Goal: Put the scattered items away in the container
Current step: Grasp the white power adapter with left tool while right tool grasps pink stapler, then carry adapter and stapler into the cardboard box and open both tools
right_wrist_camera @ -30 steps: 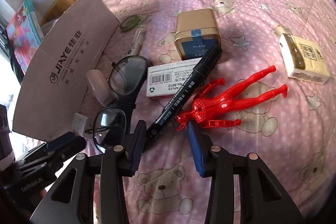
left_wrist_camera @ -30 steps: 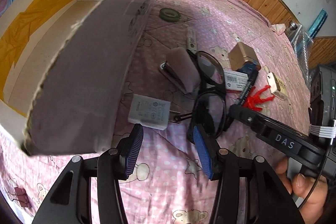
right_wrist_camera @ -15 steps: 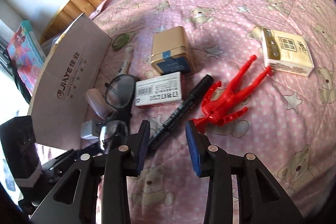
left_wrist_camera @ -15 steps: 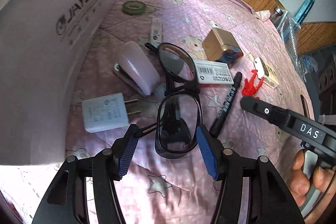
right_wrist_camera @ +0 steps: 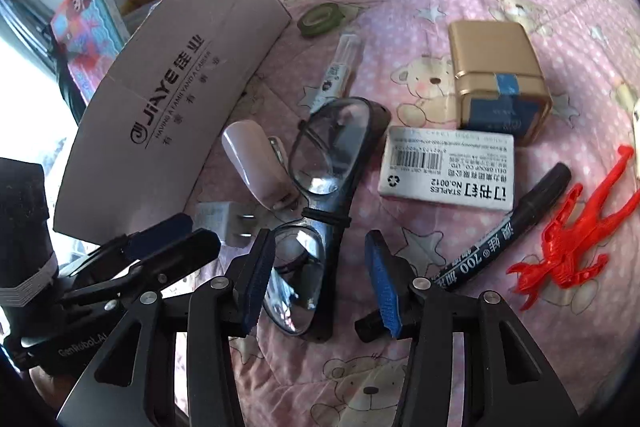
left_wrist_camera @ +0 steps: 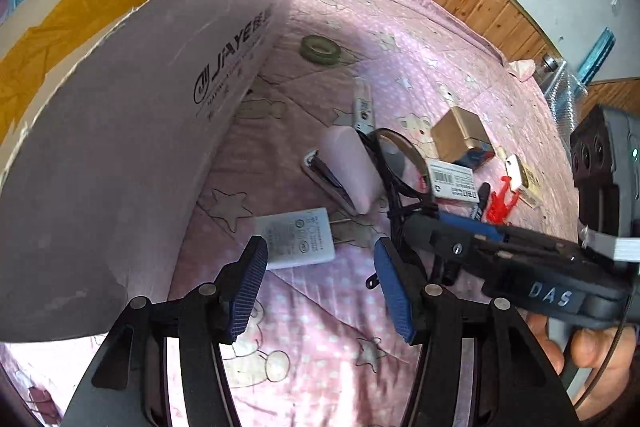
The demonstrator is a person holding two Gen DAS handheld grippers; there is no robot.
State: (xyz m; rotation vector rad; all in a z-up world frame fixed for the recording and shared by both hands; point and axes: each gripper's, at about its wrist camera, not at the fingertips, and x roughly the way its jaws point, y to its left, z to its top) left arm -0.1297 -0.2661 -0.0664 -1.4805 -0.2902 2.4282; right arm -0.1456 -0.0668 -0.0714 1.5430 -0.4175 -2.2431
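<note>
Both grippers shifted: right gripper (right_wrist_camera: 320, 279) now straddles the glasses (right_wrist_camera: 320, 195), left gripper (left_wrist_camera: 318, 287) by the charger (left_wrist_camera: 296, 239) | jaws open, empty | items beside the box (left_wrist_camera: 132, 131), none in | next: pinch glasses' frame, lift.

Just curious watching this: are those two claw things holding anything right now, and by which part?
Nothing is held. The left gripper stands open near the white charger; the right gripper stands open around the glasses.
</note>
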